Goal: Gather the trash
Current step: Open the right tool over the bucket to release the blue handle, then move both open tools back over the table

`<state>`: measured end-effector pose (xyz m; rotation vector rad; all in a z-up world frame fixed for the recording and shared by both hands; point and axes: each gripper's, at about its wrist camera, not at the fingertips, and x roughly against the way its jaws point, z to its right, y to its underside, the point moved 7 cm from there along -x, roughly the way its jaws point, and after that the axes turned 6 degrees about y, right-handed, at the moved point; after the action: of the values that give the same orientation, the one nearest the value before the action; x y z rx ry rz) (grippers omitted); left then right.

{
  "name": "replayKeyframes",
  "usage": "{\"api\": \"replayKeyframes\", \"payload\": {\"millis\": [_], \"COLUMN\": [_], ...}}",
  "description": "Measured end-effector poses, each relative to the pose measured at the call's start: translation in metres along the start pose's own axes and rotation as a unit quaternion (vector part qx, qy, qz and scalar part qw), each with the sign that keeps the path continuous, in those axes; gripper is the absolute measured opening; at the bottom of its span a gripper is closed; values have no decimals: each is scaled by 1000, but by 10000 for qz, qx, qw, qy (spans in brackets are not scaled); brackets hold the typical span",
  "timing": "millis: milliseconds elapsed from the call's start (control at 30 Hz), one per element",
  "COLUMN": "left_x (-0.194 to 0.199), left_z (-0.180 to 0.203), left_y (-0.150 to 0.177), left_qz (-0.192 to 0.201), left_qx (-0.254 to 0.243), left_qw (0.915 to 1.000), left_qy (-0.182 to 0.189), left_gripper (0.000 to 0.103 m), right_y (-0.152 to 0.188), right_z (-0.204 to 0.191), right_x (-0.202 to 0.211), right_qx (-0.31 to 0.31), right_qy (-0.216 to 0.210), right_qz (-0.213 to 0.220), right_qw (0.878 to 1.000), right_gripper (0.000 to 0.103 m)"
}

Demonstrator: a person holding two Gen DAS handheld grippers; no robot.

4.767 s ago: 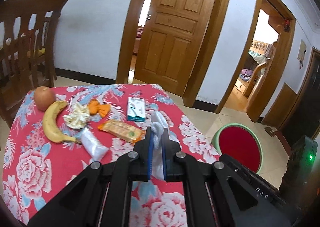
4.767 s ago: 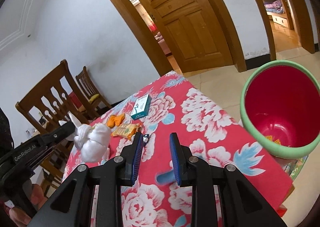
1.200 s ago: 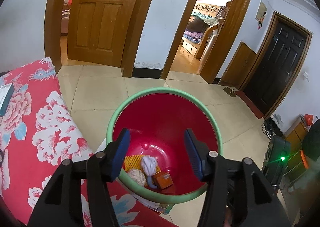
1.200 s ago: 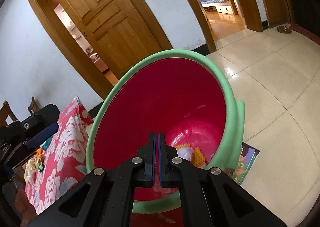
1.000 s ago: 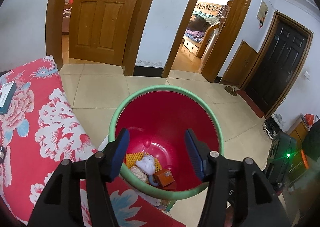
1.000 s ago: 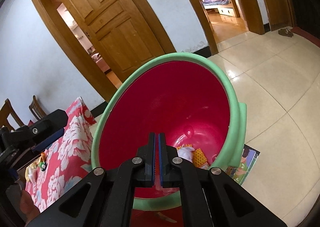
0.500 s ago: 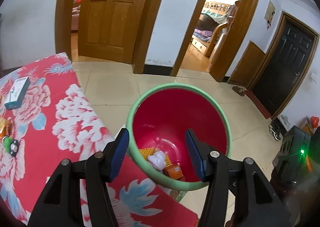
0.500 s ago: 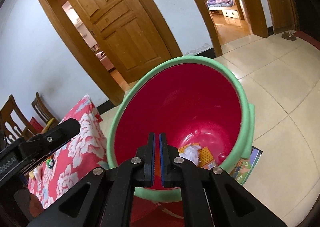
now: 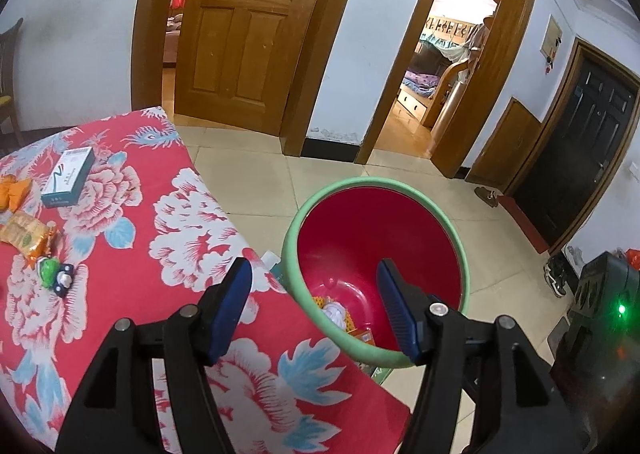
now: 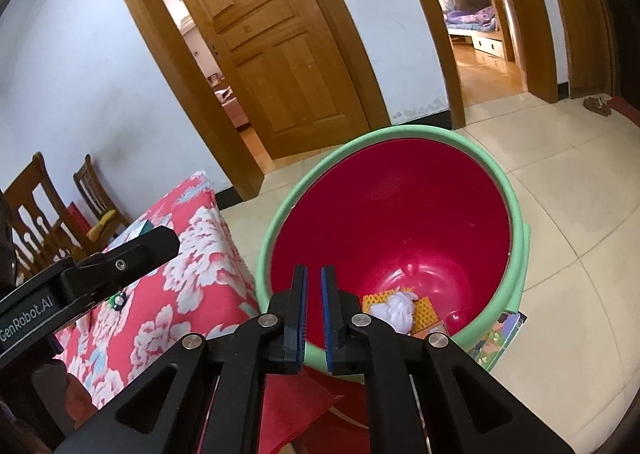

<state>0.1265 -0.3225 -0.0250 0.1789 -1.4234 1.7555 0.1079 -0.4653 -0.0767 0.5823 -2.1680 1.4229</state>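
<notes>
Inside, round glossy red bin (image 10: 400, 214) holds crumpled white tissue (image 10: 394, 310).

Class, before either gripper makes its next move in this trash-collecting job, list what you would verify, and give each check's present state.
1. Left gripper empty: ok; its jaws have just been opening, nothing between them.
2. Right gripper empty: ok; jaws barely parted, nothing between.
3. White wad inside the bin: ok.
4. Bin has room: ok.
5. Tablecloth free of trash: not ok; snack packet and orange wrapper remain.
6. Teal box is trash: cannot tell.
</notes>
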Motion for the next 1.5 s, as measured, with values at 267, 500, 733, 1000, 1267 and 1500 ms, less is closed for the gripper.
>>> {"api": "replayKeyframes", "payload": {"millis": [267,500,733,1000,1267,1500], "left_x": [16,37,58,84,97,111], "left_z": [-29,-64,-108,-162,-178,-223], "left_y": [-4,-11,-11,-4,2,9], "left_qz": [28,203,288,346,347,248], "left_qx": [152,444,688,1031,1040,1265], "left_qw": [9997,9981,9943,9869,9846,9744], "left_qy": [-214,-386,-758,-1191,-1364,-1844], "left_gripper": [67,71,72,72,72,73], "right_y": [2,3,10,22,34,39], "right_z": [-23,-48,-81,-121,-163,-197], "right_x": [3,2,1,-5,-12,-20], "right_qx": [141,359,626,890,1087,1409], "right_qy": [-38,-38,-164,-350,-494,-563], "right_qz": [-64,-103,-108,-221,-347,-370], "right_qw": [9999,9993,9978,9952,9922,9877], "right_gripper": [19,33,54,56,57,58]}}
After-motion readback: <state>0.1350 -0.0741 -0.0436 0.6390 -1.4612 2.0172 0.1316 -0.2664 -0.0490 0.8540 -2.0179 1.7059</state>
